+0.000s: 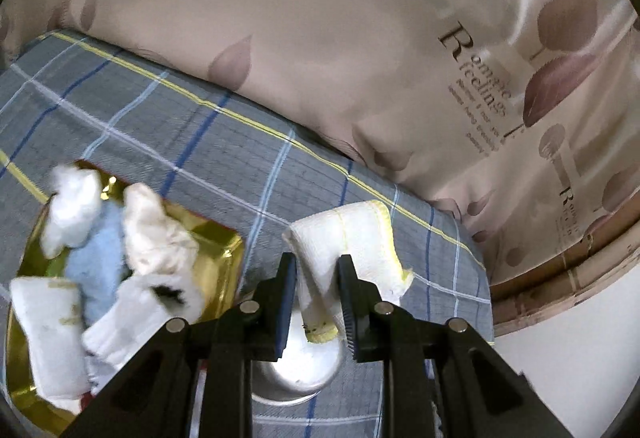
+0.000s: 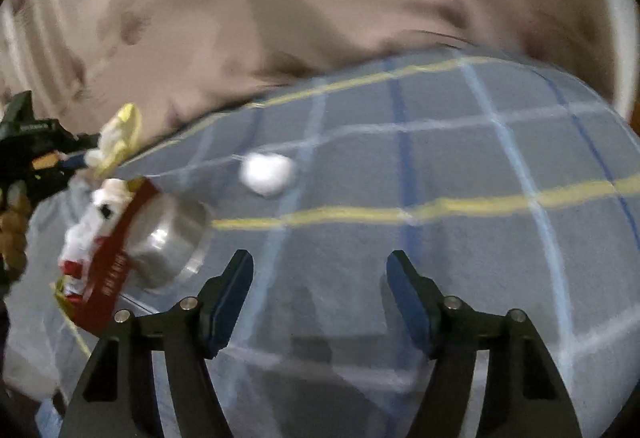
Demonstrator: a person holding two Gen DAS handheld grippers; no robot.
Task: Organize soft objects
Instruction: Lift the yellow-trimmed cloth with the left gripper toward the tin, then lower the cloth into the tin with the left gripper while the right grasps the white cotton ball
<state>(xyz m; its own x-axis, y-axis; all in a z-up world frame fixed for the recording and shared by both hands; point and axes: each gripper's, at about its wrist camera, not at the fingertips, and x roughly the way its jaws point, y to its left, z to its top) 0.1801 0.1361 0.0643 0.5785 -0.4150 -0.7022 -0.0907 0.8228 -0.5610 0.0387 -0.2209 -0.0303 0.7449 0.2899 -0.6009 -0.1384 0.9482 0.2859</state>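
Observation:
My left gripper is shut on a white cloth with a yellow edge and holds it above a silver metal bowl. To its left a gold tray holds several white cloths and a light blue one. In the right wrist view my right gripper is open and empty over the plaid sheet. A small white ball of cloth lies ahead of it. The left gripper with the yellow-edged cloth shows at far left, above the bowl and tray.
A grey plaid bed sheet covers the surface. A beige printed quilt is bunched along the far side. A wooden bed edge and white floor lie at right.

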